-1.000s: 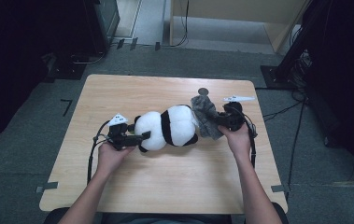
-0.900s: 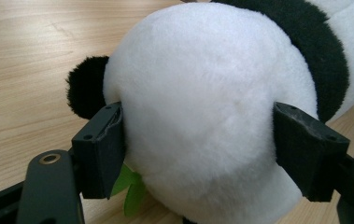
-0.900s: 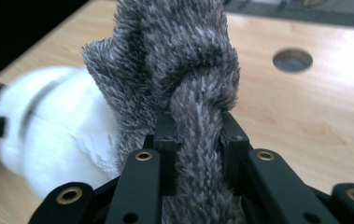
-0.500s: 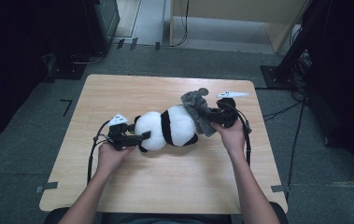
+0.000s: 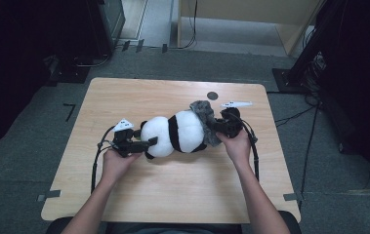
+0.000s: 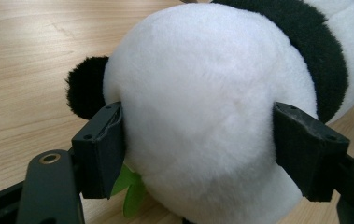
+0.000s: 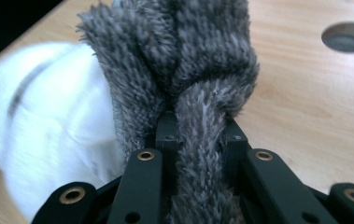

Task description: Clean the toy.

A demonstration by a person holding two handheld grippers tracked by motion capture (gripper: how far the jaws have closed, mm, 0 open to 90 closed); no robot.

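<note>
Mid-table (image 5: 124, 92), grippers pinch panda (image 5: 175, 134) and grey cloth (image 5: 204, 114).

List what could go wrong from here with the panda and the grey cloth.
1. The right gripper pinches only a thin fold of the grey cloth; a firm tug may pull the fold free.
2. The left gripper squeezes the panda's soft round head, which may squirm out if pulled.
3. The right cable loops near the table's edge and might snag.
</note>
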